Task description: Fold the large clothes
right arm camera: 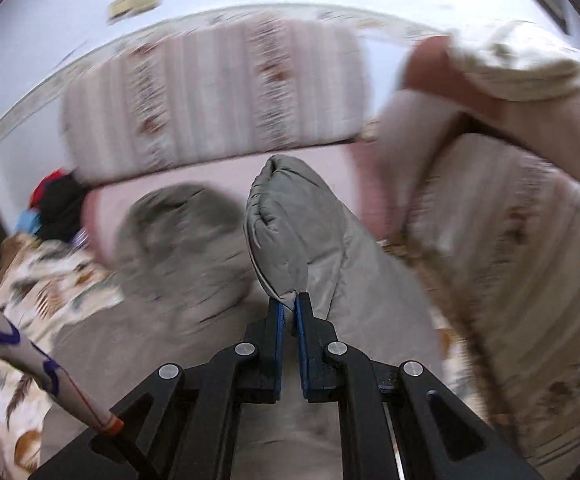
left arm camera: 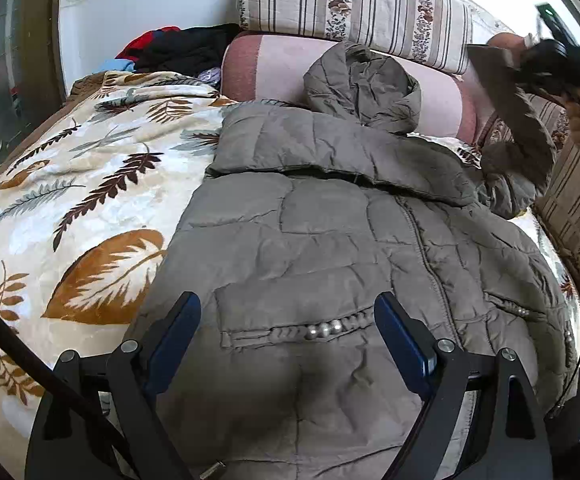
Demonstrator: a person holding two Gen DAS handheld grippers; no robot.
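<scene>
**quiltfan:** so where's the fold at? the grey puffer jacket (left arm camera: pixel 329 240) is lying front-up on the bed, on top of the leaf-print blanket (left arm camera: pixel 70 200); hood (left arm camera: pixel 361 84) at the far end, propped against the pink bolster (left arm camera: pixel 274 68); hem at the near end

**umi_tinker:** early-to-middle I'd say; the left sleeve (left arm camera: pixel 290 148) is already laid across the chest, so that side reads as done; the right sleeve (right arm camera: pixel 286 232) is up in the air, pinched at its end by the right gripper (right arm camera: pixel 288 300), whose jaws are squeezed nearly together on the fabric; from the left wrist view you can see it lifted off at the far right, above the bed

**quiltfan:** and the other gripper?

**umi_tinker:** left gripper (left arm camera: pixel 288 312) is spread wide with nothing in it; it hovers over the near part of the jacket, about where the beaded pocket (left arm camera: pixel 313 332) sits; can't tell if it's touching the cloth

**quiltfan:** what's left then?

**umi_tinker:** my guess: the right sleeve still has to come down across the chest, then the body wants folding hem-to-collar, hood tucked in; none of that shows as done; right wrist view is badly blurred, so don't trust fine detail there; striped cushions (left arm camera: pixel 353 0) and a heap of other clothes (left arm camera: pixel 178 50) sit at the far end, untouched as far as I can see
</scene>
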